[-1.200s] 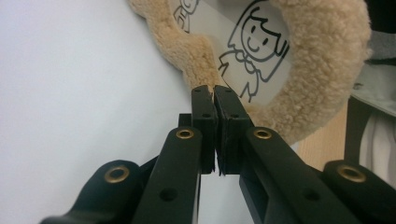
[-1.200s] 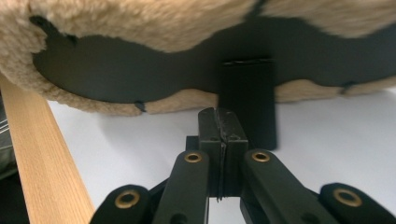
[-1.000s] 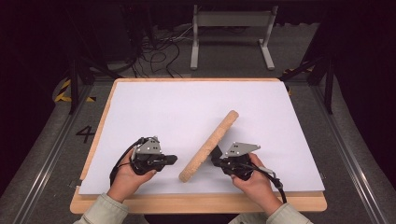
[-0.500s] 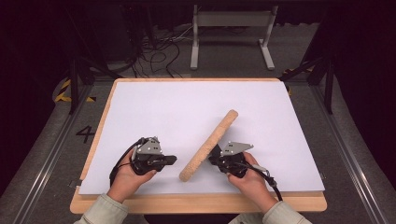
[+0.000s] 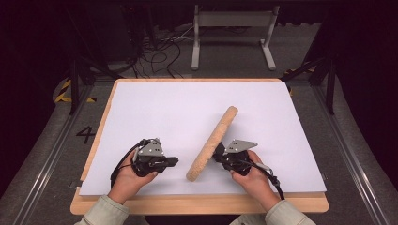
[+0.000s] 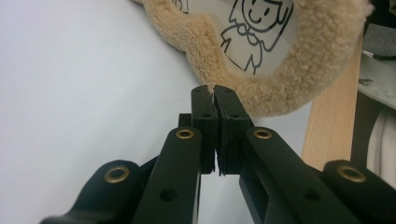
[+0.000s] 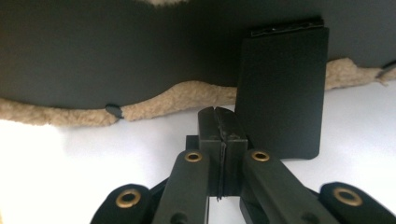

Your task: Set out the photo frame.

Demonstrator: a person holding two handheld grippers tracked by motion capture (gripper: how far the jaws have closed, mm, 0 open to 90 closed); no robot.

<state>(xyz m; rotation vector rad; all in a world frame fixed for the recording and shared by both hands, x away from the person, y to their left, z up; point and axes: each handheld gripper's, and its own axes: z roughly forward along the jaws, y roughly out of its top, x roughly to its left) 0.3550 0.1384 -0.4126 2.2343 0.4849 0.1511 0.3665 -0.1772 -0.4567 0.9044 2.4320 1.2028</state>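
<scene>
A picture frame (image 5: 213,140) with a tan fleece rim stands on edge across the white sheet, running from near centre toward the back right. In the left gripper view its front (image 6: 299,70) shows a black line drawing of a cartoon figure. Its black back (image 7: 116,46) and black fold-out stand (image 7: 280,93) face the right gripper view. My left gripper (image 5: 174,161) (image 6: 214,91) is shut and empty, its tips just short of the fleece. My right gripper (image 5: 217,154) (image 7: 217,112) is shut and empty, close behind the frame beside the stand.
The white sheet (image 5: 187,112) covers a wooden board (image 5: 197,204) whose front edge lies just under the person's wrists. Grey floor with rails, cables (image 5: 159,51) and a metal stand (image 5: 232,28) lies beyond the board.
My right gripper has edged left, closer to the back of the frame. The left gripper and the frame have stayed put.
</scene>
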